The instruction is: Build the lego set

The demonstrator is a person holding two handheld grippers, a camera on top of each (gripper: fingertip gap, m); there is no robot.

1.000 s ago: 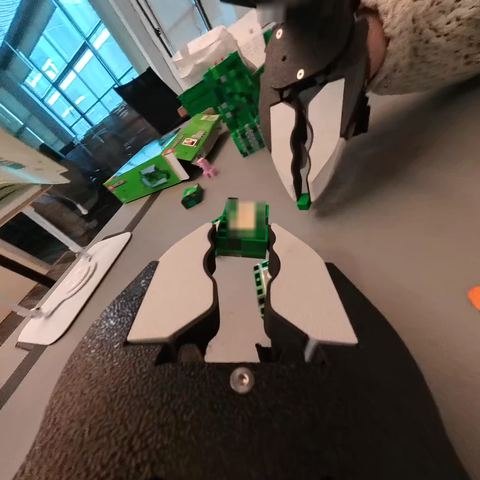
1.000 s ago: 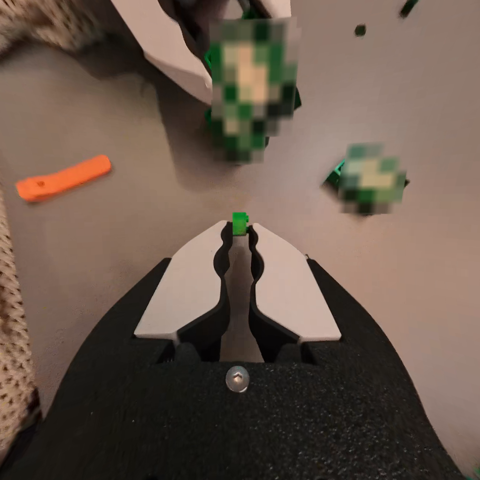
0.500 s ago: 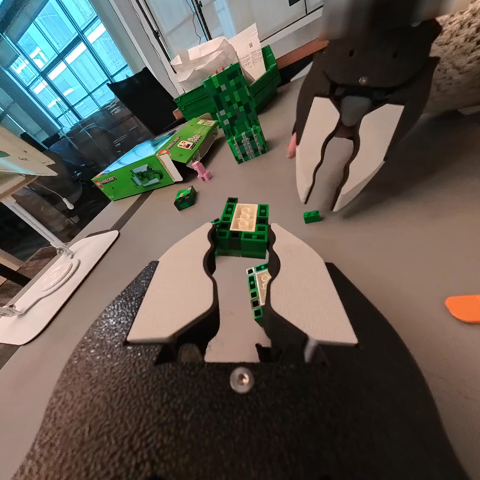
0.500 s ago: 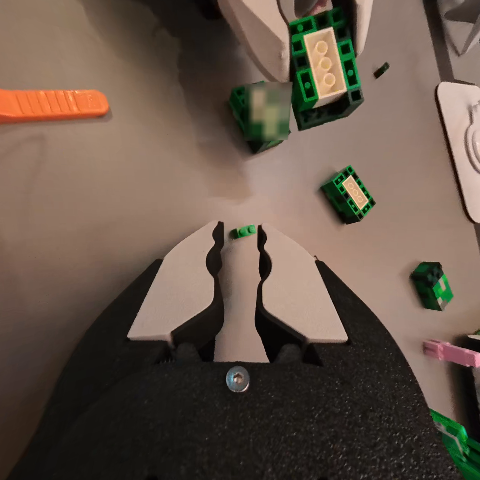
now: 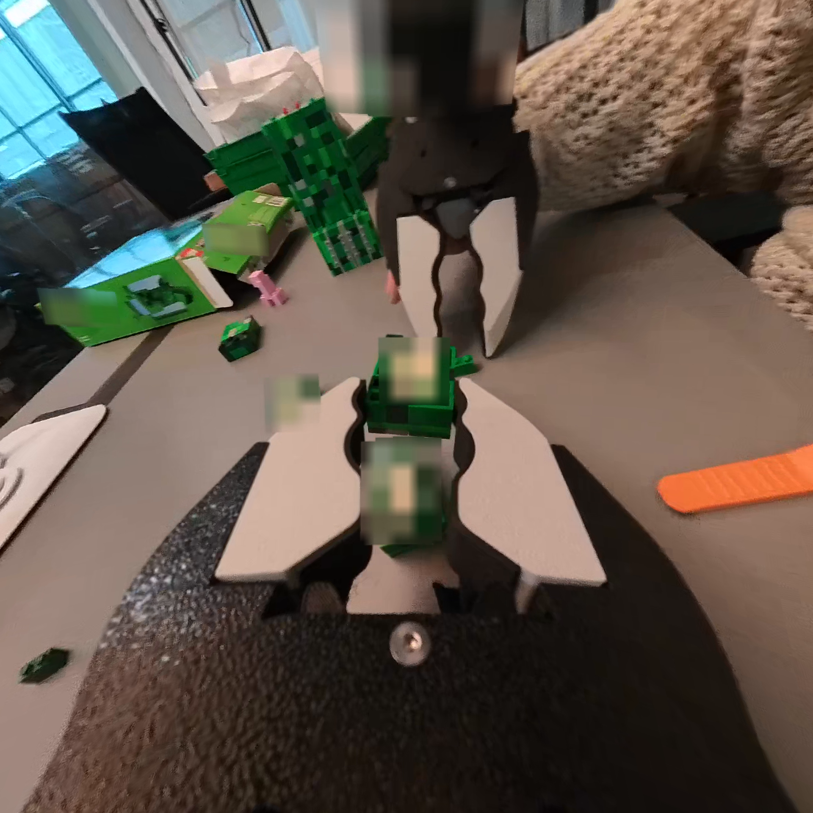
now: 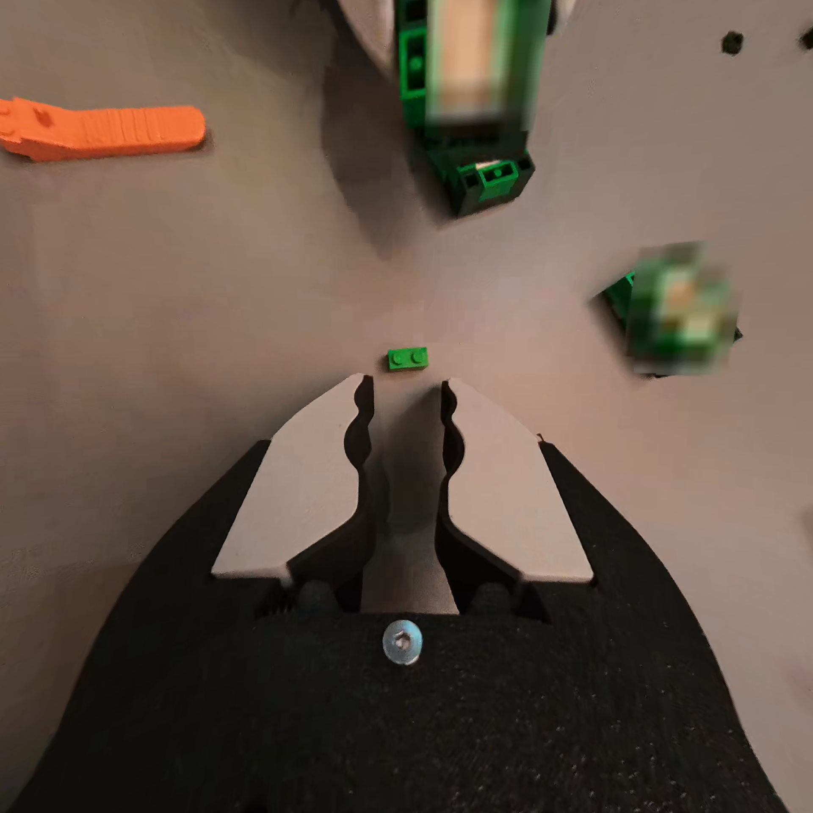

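Right now your right gripper [image 6: 407, 382] hangs spread over the tiny green plate [image 6: 408, 360] lying flat on the table [image 6: 220, 308]; it's light, stiff, slippery, so pinch its long sides, while your left gripper [image 5: 409, 396] clamps the green block [image 5: 409, 413]

The left gripper [image 5: 409, 396] is held low and level over the table, its two pale fingers closed against the sides of a green brick block [image 5: 409, 415] held between the tips. The right gripper [image 6: 407, 382] points steeply down at the table with its jaws parted and nothing between them, the fingertips just short of a small green two-stud plate [image 6: 408, 360] and not touching it. In the left wrist view a knitted cream sleeve [image 5: 660, 110] shows behind the right gripper.
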